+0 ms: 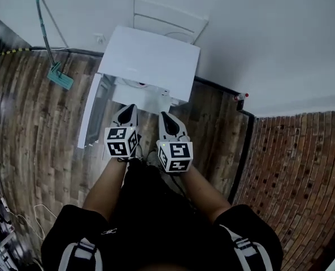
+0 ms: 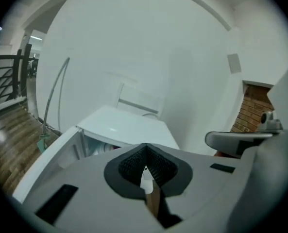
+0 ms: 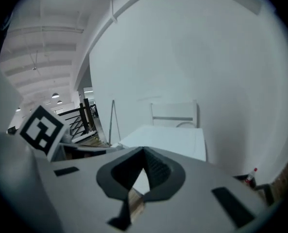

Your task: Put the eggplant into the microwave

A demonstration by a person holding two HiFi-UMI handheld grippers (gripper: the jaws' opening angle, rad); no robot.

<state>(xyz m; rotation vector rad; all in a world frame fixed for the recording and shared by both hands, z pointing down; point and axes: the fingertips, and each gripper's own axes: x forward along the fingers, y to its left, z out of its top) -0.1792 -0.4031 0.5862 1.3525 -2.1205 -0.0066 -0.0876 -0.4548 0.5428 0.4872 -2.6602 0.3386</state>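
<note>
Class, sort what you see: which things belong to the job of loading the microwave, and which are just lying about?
Job in hand: microwave, its open door, left gripper, right gripper, both shut and empty. No eggplant in view.

Lying about: mop, white chair, red-capped bottle.

Left gripper (image 1: 130,107) and right gripper (image 1: 163,115) both closed.

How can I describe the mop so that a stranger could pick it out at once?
Find the white microwave standing against the white wall. Left of it in the head view, the mop leans its thin pole on that wall, its head down on the wooden floor. Its flat teal head sets it apart: nothing else there is teal.
</note>
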